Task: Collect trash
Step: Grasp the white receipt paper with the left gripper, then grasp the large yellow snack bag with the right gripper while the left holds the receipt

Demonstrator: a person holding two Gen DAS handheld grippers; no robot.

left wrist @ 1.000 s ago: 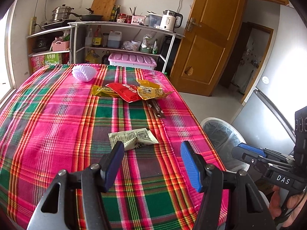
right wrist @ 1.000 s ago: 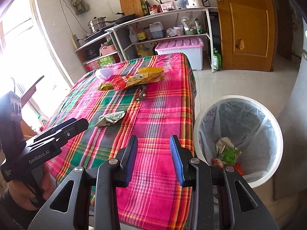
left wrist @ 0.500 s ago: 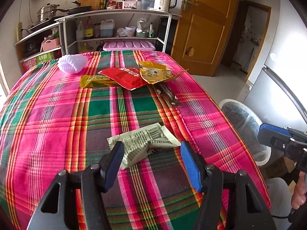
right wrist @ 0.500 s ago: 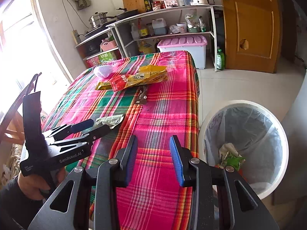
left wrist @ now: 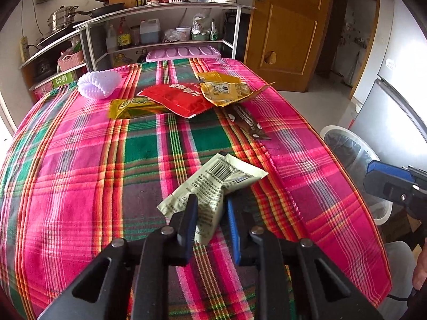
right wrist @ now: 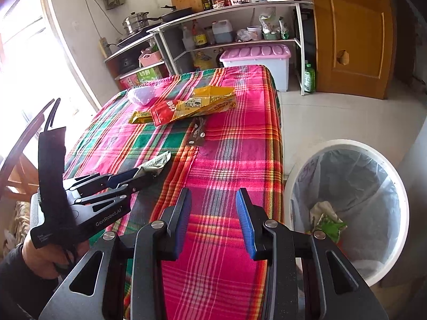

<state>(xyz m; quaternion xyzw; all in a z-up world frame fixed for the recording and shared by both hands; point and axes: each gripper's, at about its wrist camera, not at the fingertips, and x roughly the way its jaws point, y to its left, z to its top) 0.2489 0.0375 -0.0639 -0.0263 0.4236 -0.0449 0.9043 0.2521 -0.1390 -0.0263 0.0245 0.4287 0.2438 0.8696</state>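
The left claw [left wrist: 210,213] is closed on the near end of a pale green wrapper [left wrist: 213,186], which lies crumpled on the plaid cloth of the table [left wrist: 80,173], near its right edge. The right claw [right wrist: 213,213] is wide open and holds nothing; it hangs above the table edge, beside the white trash bin [right wrist: 344,144] on the floor. Far on the table lie a red packet [left wrist: 176,98], a yellow packet [left wrist: 224,90], and a brown wrapper [left wrist: 246,121]
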